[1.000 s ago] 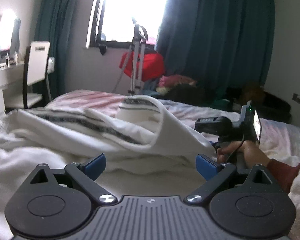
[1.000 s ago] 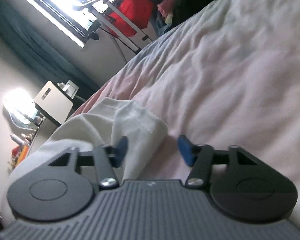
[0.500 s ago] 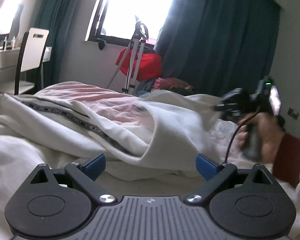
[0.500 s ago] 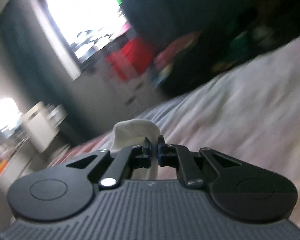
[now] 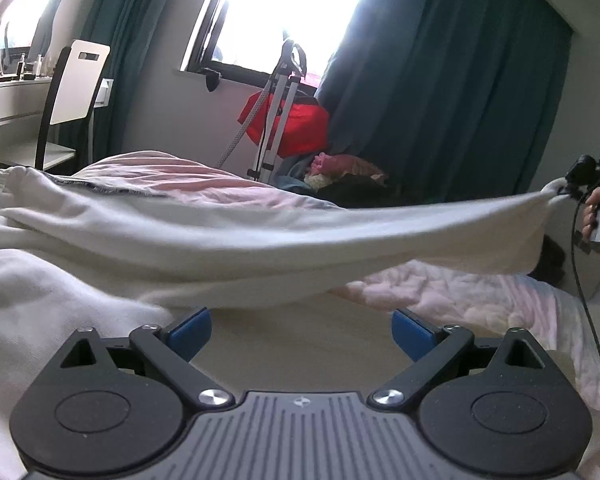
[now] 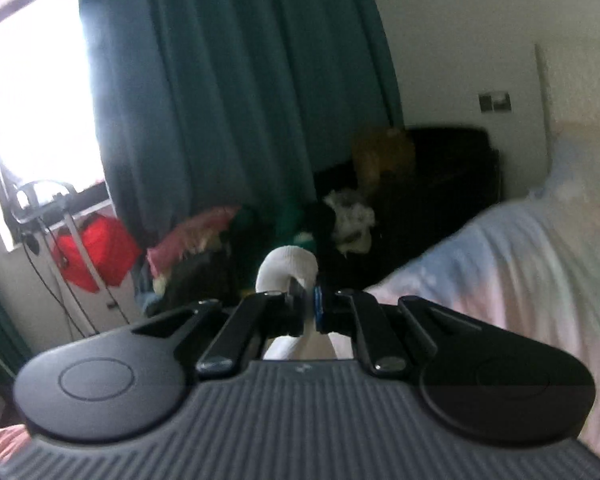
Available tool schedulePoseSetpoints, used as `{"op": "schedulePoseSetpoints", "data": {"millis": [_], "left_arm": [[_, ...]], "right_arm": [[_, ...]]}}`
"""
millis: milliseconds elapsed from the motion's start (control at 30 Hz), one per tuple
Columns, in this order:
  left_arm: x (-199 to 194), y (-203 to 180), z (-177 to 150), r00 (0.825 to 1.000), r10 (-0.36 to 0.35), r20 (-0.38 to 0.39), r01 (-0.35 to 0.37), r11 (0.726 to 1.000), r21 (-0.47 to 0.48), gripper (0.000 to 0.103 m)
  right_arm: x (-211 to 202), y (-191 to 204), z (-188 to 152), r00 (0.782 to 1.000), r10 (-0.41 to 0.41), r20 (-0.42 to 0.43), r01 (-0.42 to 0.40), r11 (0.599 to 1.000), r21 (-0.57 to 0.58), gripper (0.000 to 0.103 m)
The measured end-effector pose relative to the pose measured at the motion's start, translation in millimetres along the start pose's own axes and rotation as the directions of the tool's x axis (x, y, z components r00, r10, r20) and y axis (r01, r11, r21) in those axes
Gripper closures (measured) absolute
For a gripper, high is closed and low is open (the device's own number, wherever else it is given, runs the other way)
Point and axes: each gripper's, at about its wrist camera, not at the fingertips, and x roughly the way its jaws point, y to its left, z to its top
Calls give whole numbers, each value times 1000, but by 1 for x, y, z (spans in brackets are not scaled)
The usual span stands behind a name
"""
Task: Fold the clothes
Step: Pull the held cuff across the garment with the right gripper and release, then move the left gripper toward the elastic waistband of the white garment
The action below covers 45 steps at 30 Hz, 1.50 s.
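Between right fingers [image 6: 323, 312], white garment [image 6: 288, 268].

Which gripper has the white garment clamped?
The right gripper: jaws shut on the white garment. The left gripper is open, holding nothing.

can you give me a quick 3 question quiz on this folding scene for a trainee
1. True or false: the left gripper has its jaws shut on cloth.
2. Multiple choice: the right gripper holds A) a red bag, B) an end of the white garment, C) nothing.
3. Fill in: between the bed and the right gripper, the garment hangs ____ the bedding.

Key: 1 false, jaws wide apart and empty. 2 B. 3 above, stretched clear of it.
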Motion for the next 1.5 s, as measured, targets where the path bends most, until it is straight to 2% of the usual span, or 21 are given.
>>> {"op": "schedulePoseSetpoints", "data": {"millis": [100, 200, 333, 467, 533, 633, 733, 933, 1000, 1133, 1200, 1333, 1367, 1400, 1467, 1500], "left_arm": [[-2, -4, -3, 1000, 5, -10, -4, 1000, 22, 5], [-5, -8, -5, 1000, 0, -11, 0, 999, 41, 5], [-7, -11, -7, 1000, 0, -10, 0, 998, 57, 5], [-5, -11, -8, 1000, 4, -14, -3, 998, 61, 5], [-4, -12, -8, 1000, 8, -18, -7, 998, 67, 5], [-2, -14, -7, 1000, 6, -22, -4, 997, 75, 5], [-2, -15, -9, 1000, 3, -27, 0, 996, 91, 5], [-7, -18, -13, 999, -15, -36, 19, 994, 108, 5], [-9, -20, -13, 999, -21, -36, 25, 993, 115, 5], [-14, -23, -13, 999, -21, -28, 24, 990, 136, 5], [-17, -24, -13, 1000, -17, -23, 20, 989, 146, 5], [-21, -29, -11, 1000, -6, -7, 7, 986, 164, 5], [-22, -30, -10, 1000, -4, -3, 4, 986, 169, 5], [-23, -32, -10, 1000, -1, 1, 1, 985, 173, 5], [-27, -36, -10, 1000, 13, 16, -16, 981, 193, 5], [-29, -37, -9, 1000, 20, 22, -24, 979, 202, 5]], "right_arm": [[3, -26, -15, 1000, 8, 6, -8, 1000, 24, 95], [15, -57, -60, 995, -43, -93, 44, 999, 7, 95], [24, -101, -117, 964, -110, -243, 129, 990, 63, 95], [45, -108, -120, 940, -115, -320, 165, 977, 134, 95], [47, -93, -106, 951, -90, -297, 138, 980, 145, 95], [43, -73, -72, 977, -36, -210, 66, 988, 138, 95], [36, -58, -39, 993, 18, -121, -3, 992, 123, 95], [14, -103, -67, 1000, -12, -24, 13, 999, 51, 95], [16, -129, -99, 996, -35, -82, 38, 999, 37, 94], [8, -165, -159, 974, -72, -213, 84, 995, 49, 93], [6, -181, -182, 960, -79, -269, 102, 992, 73, 89], [-3, -181, -182, 956, -37, -290, 66, 994, 90, 78], [-8, -178, -180, 954, -20, -300, 51, 994, 97, 66], [-13, -175, -177, 951, -1, -309, 35, 994, 104, 42], [-32, -162, -171, 960, 15, -281, 5, 998, 68, 18], [-41, -155, -168, 964, 23, -266, -10, 999, 49, 19]]}}
